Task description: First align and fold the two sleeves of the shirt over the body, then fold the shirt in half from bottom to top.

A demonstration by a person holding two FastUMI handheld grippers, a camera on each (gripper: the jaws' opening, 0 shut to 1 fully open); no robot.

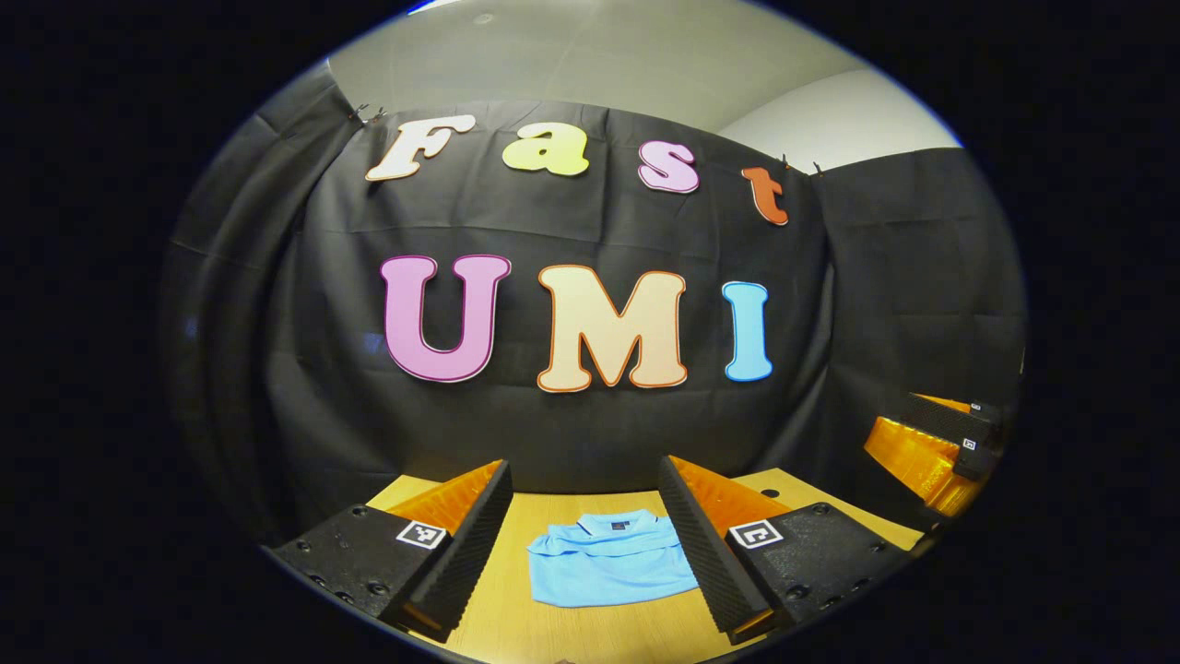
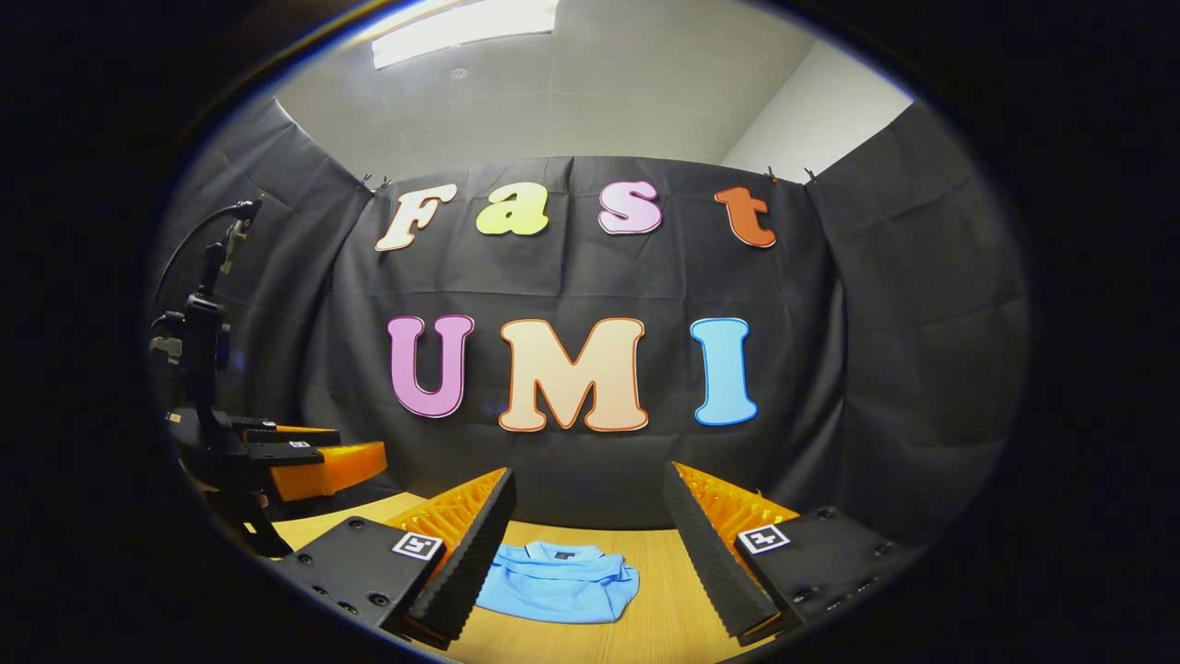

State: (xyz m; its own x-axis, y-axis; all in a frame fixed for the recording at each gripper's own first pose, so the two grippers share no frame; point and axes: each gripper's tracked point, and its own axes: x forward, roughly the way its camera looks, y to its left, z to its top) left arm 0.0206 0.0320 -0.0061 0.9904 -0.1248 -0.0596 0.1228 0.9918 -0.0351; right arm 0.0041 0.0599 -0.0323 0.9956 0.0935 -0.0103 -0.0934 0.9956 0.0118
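A light blue polo shirt (image 1: 608, 563) lies on the wooden table (image 1: 516, 627) as a compact flat bundle, collar toward the black wall. My left gripper (image 1: 585, 470) hangs open above the table's near side; the shirt shows through the gap between its fingers, untouched. In the right gripper view the same shirt (image 2: 553, 581) lies low and left of centre. My right gripper (image 2: 590, 475) is open too, held above the table (image 2: 664, 627) with nothing in it. Each gripper shows in the other's view: the right one (image 1: 931, 433) at far right, the left one (image 2: 313, 447) at far left.
The black cloth wall closes the booth behind the table and on both sides. A black mount with a cable (image 2: 198, 332) rises above the left gripper. Bare wood surrounds the shirt.
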